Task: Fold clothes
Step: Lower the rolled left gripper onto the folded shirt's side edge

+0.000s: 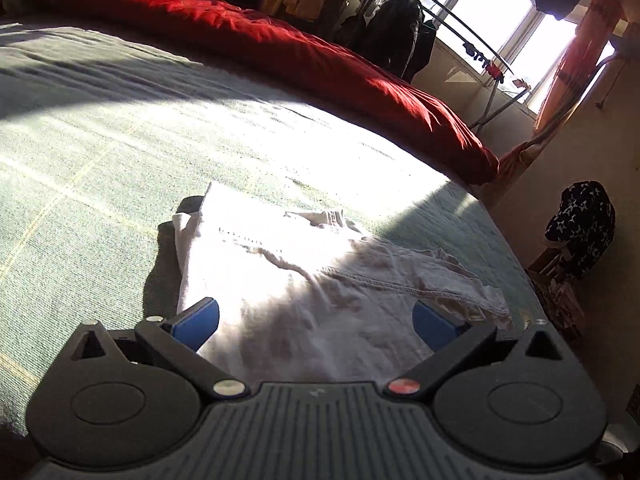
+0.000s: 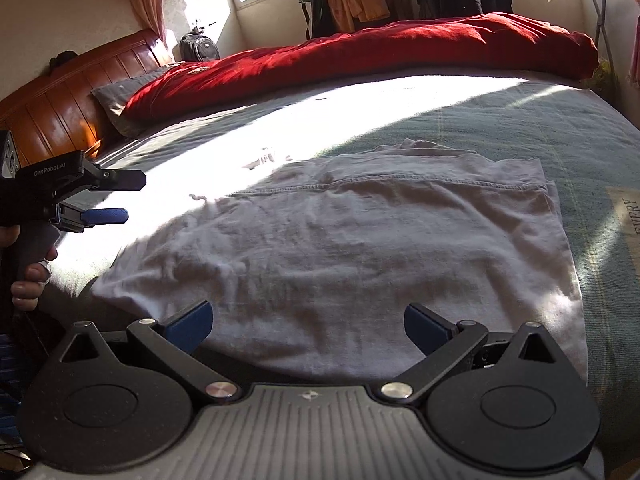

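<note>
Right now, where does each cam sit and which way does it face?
Left wrist: on the left gripper, low over the bed, facing the white shirt and window; only its open jaws show.
Right wrist: on the right gripper, facing the shirt and headboard; open jaws, plus the left gripper and a hand.
Shared: shirt, bed, red quilt.

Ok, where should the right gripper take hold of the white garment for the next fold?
Probably the near right corner of the white garment: it lies flat on the bed cover with its edge free. Bring the open right gripper in low from the near side, one finger under the hem.
</note>
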Action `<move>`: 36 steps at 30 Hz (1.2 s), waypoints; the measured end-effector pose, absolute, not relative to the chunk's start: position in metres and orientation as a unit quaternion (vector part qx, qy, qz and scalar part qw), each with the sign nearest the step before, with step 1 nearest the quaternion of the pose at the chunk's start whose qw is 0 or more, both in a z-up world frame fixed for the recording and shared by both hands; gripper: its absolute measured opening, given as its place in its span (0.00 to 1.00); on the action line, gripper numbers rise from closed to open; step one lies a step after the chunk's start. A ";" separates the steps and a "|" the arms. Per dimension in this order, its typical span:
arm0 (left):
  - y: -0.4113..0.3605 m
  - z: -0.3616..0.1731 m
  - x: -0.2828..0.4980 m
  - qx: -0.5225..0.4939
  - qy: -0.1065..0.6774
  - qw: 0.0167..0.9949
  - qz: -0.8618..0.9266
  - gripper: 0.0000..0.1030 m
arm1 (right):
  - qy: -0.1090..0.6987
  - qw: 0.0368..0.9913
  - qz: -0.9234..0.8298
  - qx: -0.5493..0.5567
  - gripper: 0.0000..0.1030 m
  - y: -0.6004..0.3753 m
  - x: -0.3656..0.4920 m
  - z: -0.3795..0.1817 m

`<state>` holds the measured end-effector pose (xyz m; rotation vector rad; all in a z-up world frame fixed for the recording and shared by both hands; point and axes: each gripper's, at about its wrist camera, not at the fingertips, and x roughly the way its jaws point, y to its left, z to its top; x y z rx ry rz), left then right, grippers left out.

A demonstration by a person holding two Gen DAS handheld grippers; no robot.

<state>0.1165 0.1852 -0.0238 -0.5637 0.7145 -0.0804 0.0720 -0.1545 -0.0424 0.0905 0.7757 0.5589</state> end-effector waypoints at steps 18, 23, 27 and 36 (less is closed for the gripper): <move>0.230 -0.079 0.176 -0.406 0.357 0.837 -0.088 0.99 | 0.400 0.881 0.253 0.026 1.00 -0.142 0.089 -0.053; 0.227 -0.083 0.190 -0.416 0.373 0.821 -0.117 0.99 | 0.396 0.883 0.252 0.013 1.00 -0.139 0.088 -0.052; 0.222 -0.083 0.177 -0.409 0.395 0.809 -0.145 0.99 | 0.395 0.883 0.254 0.013 1.00 -0.141 0.087 -0.051; 0.221 -0.094 0.151 -0.425 0.414 0.784 -0.182 0.99 | 0.399 0.880 0.256 0.022 1.00 -0.144 0.088 -0.054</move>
